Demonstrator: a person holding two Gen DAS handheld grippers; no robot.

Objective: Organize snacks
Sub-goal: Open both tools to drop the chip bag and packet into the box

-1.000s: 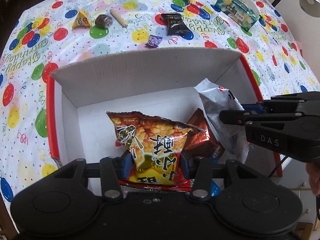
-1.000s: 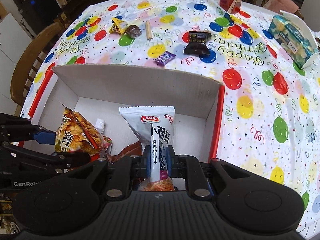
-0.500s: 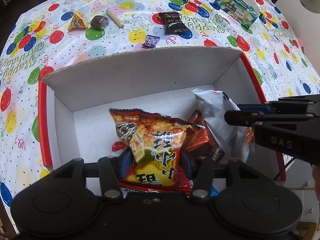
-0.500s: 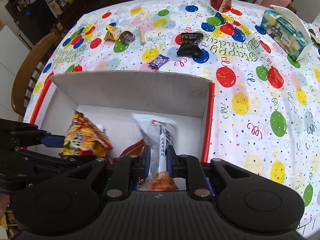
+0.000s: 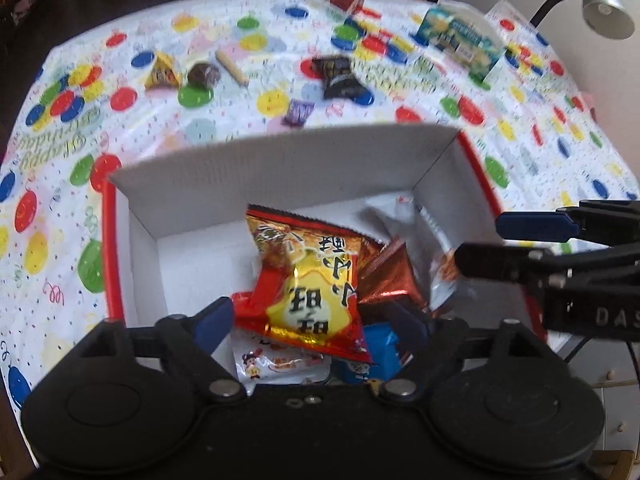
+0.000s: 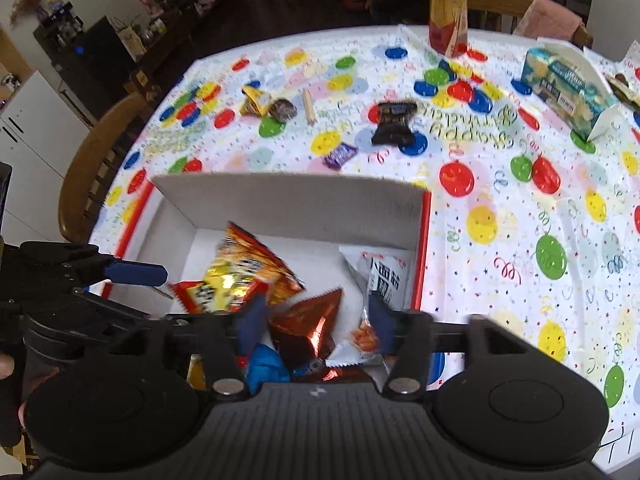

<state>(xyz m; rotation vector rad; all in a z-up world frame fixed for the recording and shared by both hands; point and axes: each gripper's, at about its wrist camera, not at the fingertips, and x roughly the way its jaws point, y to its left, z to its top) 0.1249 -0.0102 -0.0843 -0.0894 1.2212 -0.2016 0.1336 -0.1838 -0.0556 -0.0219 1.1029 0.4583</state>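
Observation:
A white cardboard box [image 5: 280, 176] with a red rim sits on the balloon-print tablecloth. Inside it lie an orange-yellow chip bag [image 5: 308, 280], a white noodle-snack packet [image 5: 404, 220], a copper foil packet [image 5: 388, 276] and a blue packet [image 5: 372, 356]. My left gripper [image 5: 312, 318] hovers open over the box's near side, its fingers clear of the chip bag. My right gripper [image 6: 316, 316] is open too, above the copper packet [image 6: 308, 320], with the white packet [image 6: 384, 272] lying loose beside its right finger. Each gripper shows in the other's view: right gripper [image 5: 508, 242], left gripper [image 6: 148, 292].
Loose snacks lie beyond the box: a black packet [image 6: 394, 120], a purple candy [image 6: 340, 155], a yellow triangular packet [image 5: 160, 72], a brown round sweet [image 5: 204, 74] and a stick [image 5: 232, 67]. A tissue box [image 6: 568, 88], a bottle [image 6: 448, 8] and a wooden chair [image 6: 92, 168] stand around.
Both grippers opened. The chip bag and the white packet left the fingers and now lie in the box. Both grippers drew back and up from it.

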